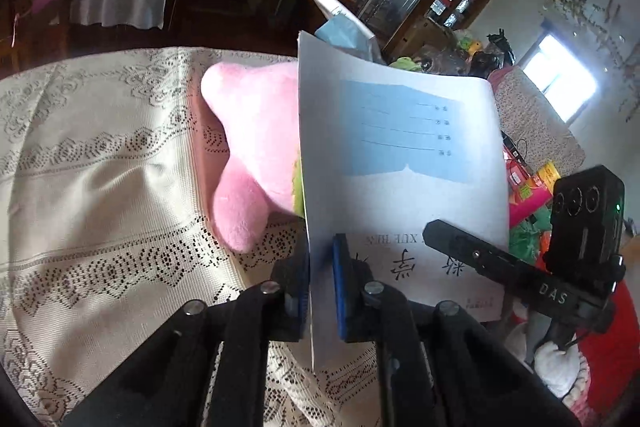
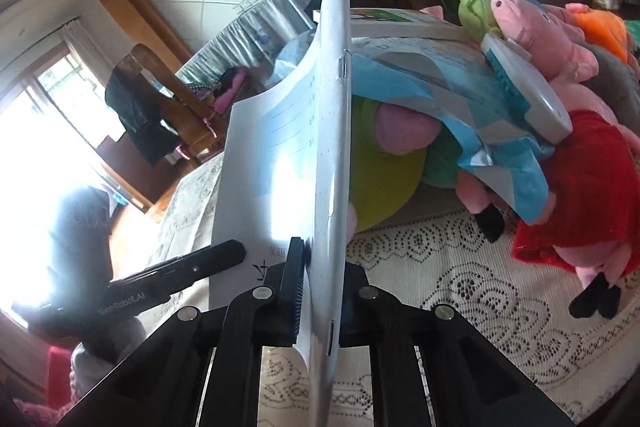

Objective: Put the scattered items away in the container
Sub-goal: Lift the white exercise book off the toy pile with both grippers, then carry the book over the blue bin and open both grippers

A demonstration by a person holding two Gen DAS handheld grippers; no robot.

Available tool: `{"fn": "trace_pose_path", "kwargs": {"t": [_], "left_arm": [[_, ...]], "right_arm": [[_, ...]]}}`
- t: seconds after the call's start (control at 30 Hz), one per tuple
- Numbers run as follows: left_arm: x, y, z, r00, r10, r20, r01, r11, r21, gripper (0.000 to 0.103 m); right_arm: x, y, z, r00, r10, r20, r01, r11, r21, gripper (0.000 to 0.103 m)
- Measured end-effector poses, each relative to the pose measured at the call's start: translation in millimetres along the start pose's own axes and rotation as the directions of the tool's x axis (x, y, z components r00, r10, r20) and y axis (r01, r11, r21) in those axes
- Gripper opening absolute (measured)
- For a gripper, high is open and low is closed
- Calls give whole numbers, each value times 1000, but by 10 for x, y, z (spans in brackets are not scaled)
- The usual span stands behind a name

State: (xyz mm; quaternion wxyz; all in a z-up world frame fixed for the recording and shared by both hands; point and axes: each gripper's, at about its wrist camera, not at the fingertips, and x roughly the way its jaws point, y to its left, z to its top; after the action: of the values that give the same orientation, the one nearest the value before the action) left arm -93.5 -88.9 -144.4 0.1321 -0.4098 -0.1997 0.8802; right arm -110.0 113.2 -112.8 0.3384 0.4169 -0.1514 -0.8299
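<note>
Both grippers meet on one thing, a thin white exercise book [image 1: 400, 163] with a pale blue label panel, held up off the lace tablecloth [image 1: 92, 163]. In the left wrist view the left gripper [image 1: 322, 287] has its blue-padded fingers [image 1: 340, 287] either side of the book's near edge with a gap showing beside the page, so whether it truly pinches is hard to tell. In the right wrist view the right gripper [image 2: 316, 291] is clamped on the book's [image 2: 332, 131] near end, which is seen edge-on there. Its long axis runs away from both grippers toward the far heap of toys, so the book leads and the hands follow, neither plainly nearer. Past the book's far end lie a pink plush [image 1: 256, 147], a red-dressed pig toy [image 2: 580, 187], a blue wrapper [image 2: 472, 115] and a white remote-like device [image 2: 528, 87], piled together. No container wall or rim can be made out in either view; the book hides much of the middle, and the pile may or may not sit inside one. Window glare washes out the right view's left side.
</note>
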Motion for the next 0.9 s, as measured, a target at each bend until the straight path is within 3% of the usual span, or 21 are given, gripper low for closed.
{"fn": "trace_pose_path", "kwargs": {"t": [0.03, 0.27, 0.53, 0.7, 0.9], "left_arm": [[-61, -26, -7, 1000, 1, 8, -1, 1000, 9, 10], [-621, -127, -9, 994, 80, 75, -84, 995, 52, 10], [-1594, 231, -232, 954, 259, 154, -261, 965, -4, 10], [-2294, 773, -598, 898, 404, 174, -388, 914, -118, 10], [-3133, 1522, -1125, 805, 571, 162, -514, 807, -292, 10]], "right_arm": [[-21, 39, 1, 1000, 16, 3, -16, 1000, -2, 6], [-166, 314, 7, 991, 132, 23, -131, 991, -16, 6], [214, 1100, -129, 960, 274, -62, -278, 957, -80, 6], [712, 1858, -367, 912, 365, -188, -393, 909, -137, 6], [1403, 2921, -875, 823, 435, -364, -525, 828, -196, 6]]}}
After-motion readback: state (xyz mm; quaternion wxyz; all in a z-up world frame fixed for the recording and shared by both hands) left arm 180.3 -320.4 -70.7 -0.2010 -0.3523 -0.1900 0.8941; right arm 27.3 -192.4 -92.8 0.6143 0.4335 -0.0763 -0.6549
